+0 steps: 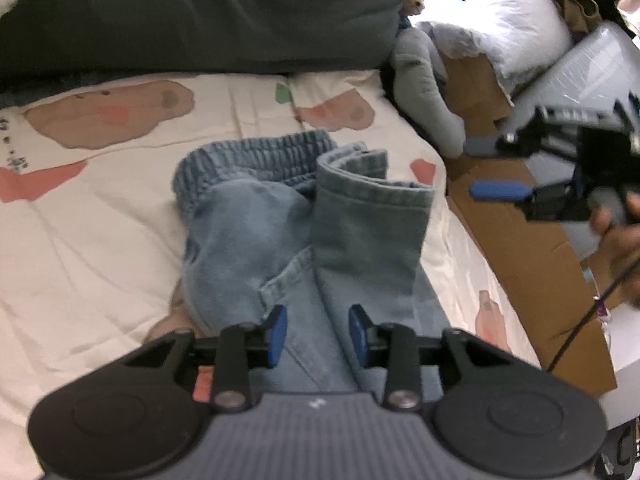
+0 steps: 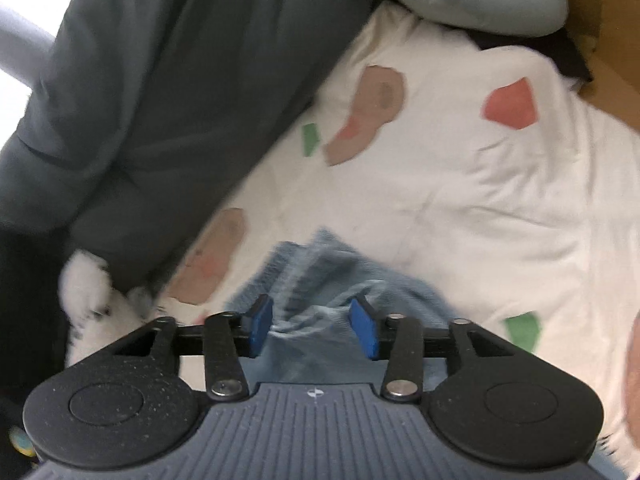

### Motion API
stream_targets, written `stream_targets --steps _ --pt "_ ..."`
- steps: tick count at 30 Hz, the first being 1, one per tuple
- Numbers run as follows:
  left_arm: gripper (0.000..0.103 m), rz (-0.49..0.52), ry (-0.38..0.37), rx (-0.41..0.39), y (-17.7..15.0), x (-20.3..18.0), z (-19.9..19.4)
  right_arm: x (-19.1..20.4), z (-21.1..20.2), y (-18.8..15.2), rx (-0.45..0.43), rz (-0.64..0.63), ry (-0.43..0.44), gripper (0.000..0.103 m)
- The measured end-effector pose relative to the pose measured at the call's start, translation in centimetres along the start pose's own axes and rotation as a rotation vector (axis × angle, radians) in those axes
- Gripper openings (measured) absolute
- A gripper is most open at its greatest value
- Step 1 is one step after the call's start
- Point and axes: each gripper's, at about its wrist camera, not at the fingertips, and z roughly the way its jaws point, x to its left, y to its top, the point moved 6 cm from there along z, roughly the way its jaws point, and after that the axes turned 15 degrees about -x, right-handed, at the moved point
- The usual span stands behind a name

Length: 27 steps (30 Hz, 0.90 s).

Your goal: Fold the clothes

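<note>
Left gripper (image 1: 317,334) jaws apart, angled down over folded jeans (image 1: 280,232)

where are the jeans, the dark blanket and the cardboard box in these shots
jeans (image 1: 256,216), left wrist view, on the seat panel below the elastic waistband
dark blanket (image 1: 200,12), left wrist view, on its broad middle behind the bed sheet
cardboard box (image 1: 532,256), left wrist view, on the flat brown panel beside the bed

Each handheld gripper, the left gripper (image 1: 318,334) and the right gripper (image 2: 314,330), has a grey ribbed body with a small white mark, two round black housings, black linkage arms pinned with silver screws, and flat blue rubber pads (image 1: 277,334). A thin black cable (image 1: 588,316) trails from the right gripper.
</note>
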Motion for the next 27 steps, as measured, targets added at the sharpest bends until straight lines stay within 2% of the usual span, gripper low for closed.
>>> stream_targets --steps 3,7,9,13,17,22,23,25,27 --pt "0.048 0.012 -0.007 -0.007 0.0 -0.5 0.3 -1.8 -0.5 -1.5 -0.025 -0.078 0.013 0.069" --pt "0.056 0.033 -0.008 -0.008 0.3 -0.8 0.5 -4.2 0.6 -4.2 -0.005 -0.108 0.004 0.07" --pt "0.064 0.049 -0.011 -0.012 0.5 -1.0 0.6 -4.5 1.1 -5.3 -0.007 -0.133 0.022 0.07" --pt "0.066 0.061 -0.01 -0.011 0.8 -1.0 0.8 -4.2 2.2 -6.8 -0.059 -0.222 0.094 0.076" --pt "0.066 0.09 -0.011 -0.009 1.3 -1.3 0.9 -4.3 3.7 -8.5 -0.078 -0.277 0.106 0.076" --pt "0.067 0.075 0.011 -0.012 1.9 -0.4 0.9 -5.4 5.4 -10.0 -0.078 -0.28 0.093 0.076" --pt "0.067 0.068 0.017 -0.011 1.9 -0.2 1.0 -5.4 5.5 -10.3 -0.076 -0.282 0.11 0.075" --pt "0.067 0.03 0.027 0.006 1.7 0.5 1.0 -5.2 5.6 -11.0 -0.065 -0.304 0.125 0.066" --pt "0.067 0.006 0.028 0.011 1.5 0.9 0.8 -4.8 5.5 -11.3 -0.06 -0.328 0.121 0.044"
